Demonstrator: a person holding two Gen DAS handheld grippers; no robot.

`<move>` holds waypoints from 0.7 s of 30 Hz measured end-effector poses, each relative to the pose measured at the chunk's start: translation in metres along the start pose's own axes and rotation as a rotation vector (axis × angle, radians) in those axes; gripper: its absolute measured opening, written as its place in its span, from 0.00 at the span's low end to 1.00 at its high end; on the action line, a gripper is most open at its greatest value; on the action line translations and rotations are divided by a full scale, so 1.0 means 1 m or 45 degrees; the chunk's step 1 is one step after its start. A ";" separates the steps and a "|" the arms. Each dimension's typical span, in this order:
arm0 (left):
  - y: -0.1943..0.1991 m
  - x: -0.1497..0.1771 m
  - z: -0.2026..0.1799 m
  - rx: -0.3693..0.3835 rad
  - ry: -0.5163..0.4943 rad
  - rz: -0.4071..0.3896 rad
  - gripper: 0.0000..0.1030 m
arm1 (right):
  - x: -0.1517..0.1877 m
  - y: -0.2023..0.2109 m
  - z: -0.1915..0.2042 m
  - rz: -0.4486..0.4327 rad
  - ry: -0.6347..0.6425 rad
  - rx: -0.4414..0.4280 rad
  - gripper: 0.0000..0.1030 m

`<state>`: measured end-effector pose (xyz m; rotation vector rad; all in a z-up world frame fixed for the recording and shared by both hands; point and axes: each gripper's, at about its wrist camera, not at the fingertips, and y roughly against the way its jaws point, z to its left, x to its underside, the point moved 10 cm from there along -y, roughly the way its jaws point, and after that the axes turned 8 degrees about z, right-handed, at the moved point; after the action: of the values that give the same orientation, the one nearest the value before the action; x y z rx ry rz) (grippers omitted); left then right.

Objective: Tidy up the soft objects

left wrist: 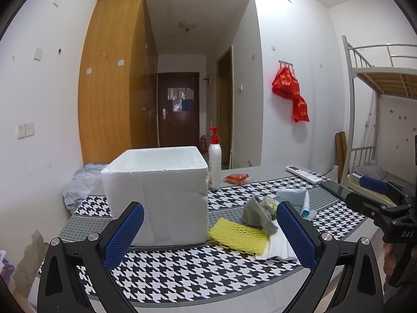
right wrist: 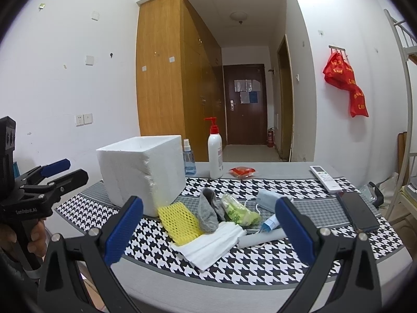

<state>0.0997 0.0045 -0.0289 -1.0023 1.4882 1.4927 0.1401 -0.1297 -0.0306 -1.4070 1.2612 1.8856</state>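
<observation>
Both grippers hover empty, left gripper (left wrist: 209,230) and right gripper (right wrist: 208,230) each with fingers spread wide, squared up to the soft pile — yellow foam net (right wrist: 179,221), grey sock (right wrist: 208,212), white tissue (right wrist: 212,244) — lying on the surface beside the open foam box (right wrist: 142,170), seemingly its destination.

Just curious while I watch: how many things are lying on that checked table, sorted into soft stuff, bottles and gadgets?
Soft stuff: 5 – yellow foam net, grey sock, white folded cloth, green plastic bag, blue face mask
Bottles: 2 – white pump bottle, blue spray bottle
Gadgets: 2 – remote control, phone
Total: 9
</observation>
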 end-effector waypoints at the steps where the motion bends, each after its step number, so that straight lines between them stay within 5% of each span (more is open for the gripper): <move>1: 0.000 0.000 0.000 -0.001 -0.002 -0.001 0.99 | 0.000 0.000 0.000 0.001 0.001 0.000 1.00; 21: -0.004 -0.001 0.001 0.006 0.009 0.012 0.99 | 0.002 -0.006 -0.001 0.021 0.005 0.001 1.00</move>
<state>0.1039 0.0060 -0.0292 -1.0004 1.5028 1.4931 0.1451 -0.1282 -0.0348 -1.4052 1.2789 1.8939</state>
